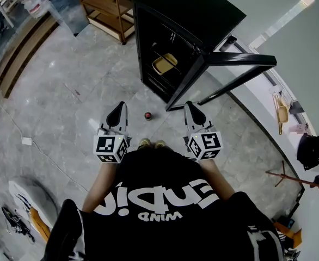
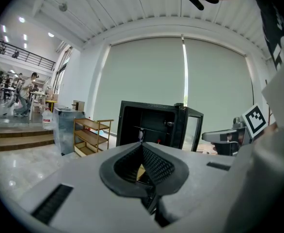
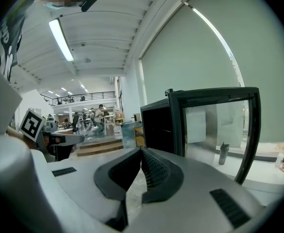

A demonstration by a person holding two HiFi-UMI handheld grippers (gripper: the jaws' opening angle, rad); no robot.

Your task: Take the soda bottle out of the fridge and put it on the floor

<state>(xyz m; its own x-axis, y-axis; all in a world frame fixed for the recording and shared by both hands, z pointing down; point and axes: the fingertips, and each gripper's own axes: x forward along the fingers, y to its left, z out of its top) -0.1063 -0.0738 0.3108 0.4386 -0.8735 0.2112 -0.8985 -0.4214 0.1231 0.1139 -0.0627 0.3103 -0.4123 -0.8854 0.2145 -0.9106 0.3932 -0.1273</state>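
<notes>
Seen from above in the head view, a small bottle with a red cap [image 1: 147, 116] stands on the grey floor in front of the black fridge [image 1: 173, 15], whose glass door [image 1: 225, 64] hangs open to the right. A yellowish item [image 1: 165, 64] lies on a shelf inside. My left gripper [image 1: 116, 113] is left of the bottle and my right gripper [image 1: 195, 113] is right of it, both apart from it. The left gripper [image 2: 142, 144] is shut with nothing between its pads. The right gripper [image 3: 141, 151] is likewise shut and empty.
A wooden shelf unit [image 1: 108, 7] stands left of the fridge, with a clear water jug [image 1: 33, 4] and steps [image 1: 18, 53] beyond it. Gear lies on the floor at the lower left [image 1: 23, 205]. A wooden rack [image 1: 293, 181] is at the right. People work far back [image 2: 23, 93].
</notes>
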